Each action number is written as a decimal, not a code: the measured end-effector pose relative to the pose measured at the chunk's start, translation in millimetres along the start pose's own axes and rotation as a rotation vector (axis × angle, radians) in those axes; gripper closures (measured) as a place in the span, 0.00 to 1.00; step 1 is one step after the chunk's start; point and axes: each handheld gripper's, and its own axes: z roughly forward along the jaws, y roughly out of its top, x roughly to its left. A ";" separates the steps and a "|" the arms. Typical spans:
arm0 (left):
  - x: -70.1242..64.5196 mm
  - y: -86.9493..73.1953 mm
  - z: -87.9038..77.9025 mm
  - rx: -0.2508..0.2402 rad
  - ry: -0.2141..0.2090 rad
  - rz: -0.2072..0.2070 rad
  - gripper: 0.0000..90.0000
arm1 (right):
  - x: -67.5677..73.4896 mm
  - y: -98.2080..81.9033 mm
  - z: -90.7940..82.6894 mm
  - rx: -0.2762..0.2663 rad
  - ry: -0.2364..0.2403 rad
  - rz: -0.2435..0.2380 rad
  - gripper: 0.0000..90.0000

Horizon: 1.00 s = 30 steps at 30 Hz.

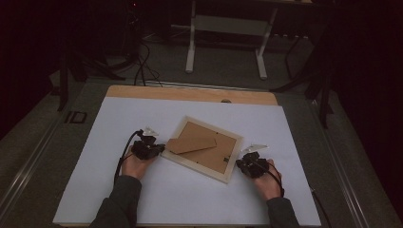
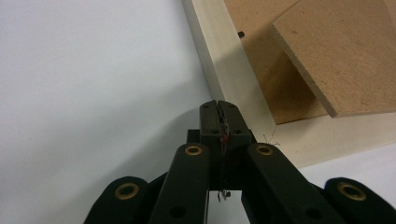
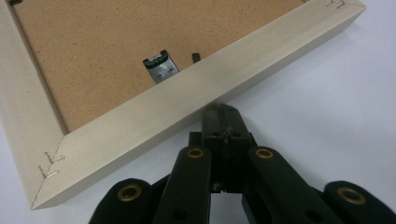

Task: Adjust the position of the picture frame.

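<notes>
A pale wooden picture frame (image 1: 203, 145) lies face down and askew on the white table sheet (image 1: 119, 123), its brown backing board up. A loose brown easel stand (image 1: 191, 144) rests across the backing. My left gripper (image 1: 159, 150) is shut with nothing in it, tips at the frame's left corner (image 2: 243, 88). In the left gripper view my left gripper (image 2: 219, 108) meets the pale rail, with the stand (image 2: 345, 51) beyond. My right gripper (image 1: 241, 162) is also shut and empty, tips against the frame's right rail (image 3: 187, 100). My right gripper (image 3: 221, 112) points toward a metal hanger clip (image 3: 160, 66).
A strip of bare wooden tabletop (image 1: 190, 92) shows at the far edge of the sheet. Beyond it stand a white desk frame (image 1: 228, 38) and dark cables (image 1: 142, 66) on the grey floor. Stapled corner joints (image 3: 51, 163) mark the frame's back.
</notes>
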 end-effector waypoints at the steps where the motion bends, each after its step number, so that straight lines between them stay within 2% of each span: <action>1: 0.8 -0.3 -0.5 0.001 -0.001 -0.001 1.00 | 0.3 0.6 0.5 -0.001 -0.001 0.001 1.00; 7: 3.9 -1.7 -2.4 0.000 0.016 -0.016 1.00 | 2.9 6.6 4.6 0.004 -0.011 -0.004 1.00; 17: 9.2 -6.4 -8.5 0.004 0.017 -0.043 1.00 | 6.3 18.3 12.8 0.015 -0.021 -0.009 1.00; 25: 5.2 -13.7 -15.2 0.002 0.047 -0.036 1.00 | 6.2 25.0 19.7 -0.005 -0.023 0.040 1.00; 30: 0.1 -17.8 -18.3 0.005 0.063 -0.038 1.00 | 8.4 23.3 18.1 -0.003 -0.007 0.040 1.00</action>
